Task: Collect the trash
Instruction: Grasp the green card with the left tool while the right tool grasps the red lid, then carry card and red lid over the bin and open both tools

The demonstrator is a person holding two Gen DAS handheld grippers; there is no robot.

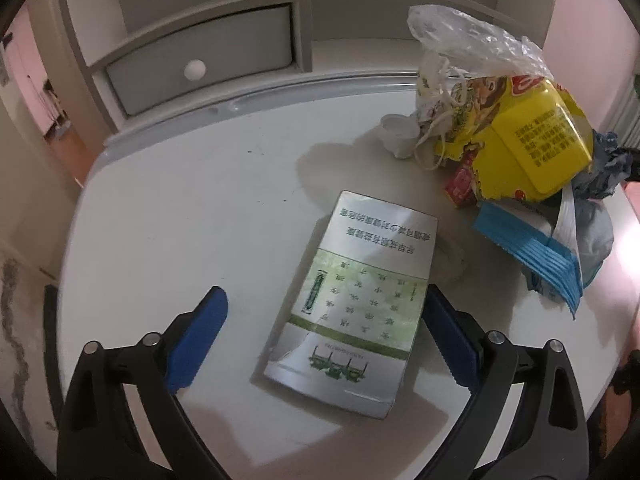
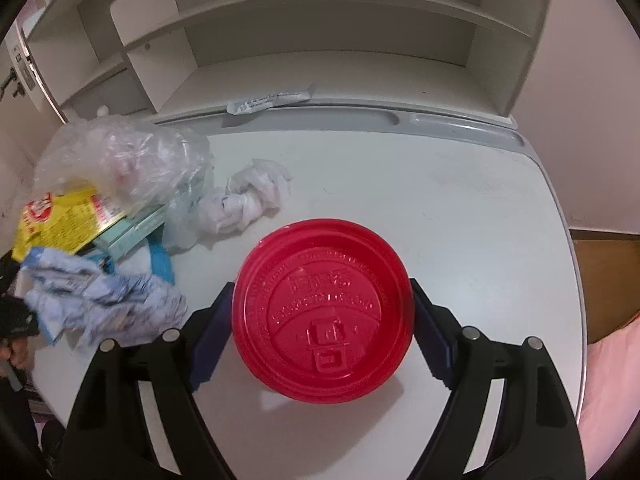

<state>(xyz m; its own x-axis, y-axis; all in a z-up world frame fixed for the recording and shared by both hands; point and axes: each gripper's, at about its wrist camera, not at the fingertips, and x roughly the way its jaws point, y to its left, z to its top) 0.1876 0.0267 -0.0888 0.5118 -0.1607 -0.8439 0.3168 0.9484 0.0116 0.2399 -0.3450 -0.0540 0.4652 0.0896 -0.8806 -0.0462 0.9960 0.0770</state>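
Observation:
A flat silver-green carton (image 1: 352,300) with printed text lies on the white table (image 1: 180,220). My left gripper (image 1: 324,336) is open just above the table, its right pad beside the carton's edge, its left pad well clear. My right gripper (image 2: 322,324) straddles a red cup with a red plastic lid (image 2: 322,308); both blue pads sit at the lid's rim, and contact cannot be judged. A trash pile with a yellow box (image 1: 532,140), clear plastic bag (image 1: 460,36) and blue wrapper (image 1: 532,256) lies at right in the left wrist view.
A crumpled white tissue (image 2: 248,200) and crumpled blue-white paper (image 2: 108,296) lie left of the cup. A small white cup (image 1: 398,134) sits by the pile. White shelves with a grey drawer (image 1: 200,68) stand behind the table. A paper strip (image 2: 268,101) rests on the shelf edge.

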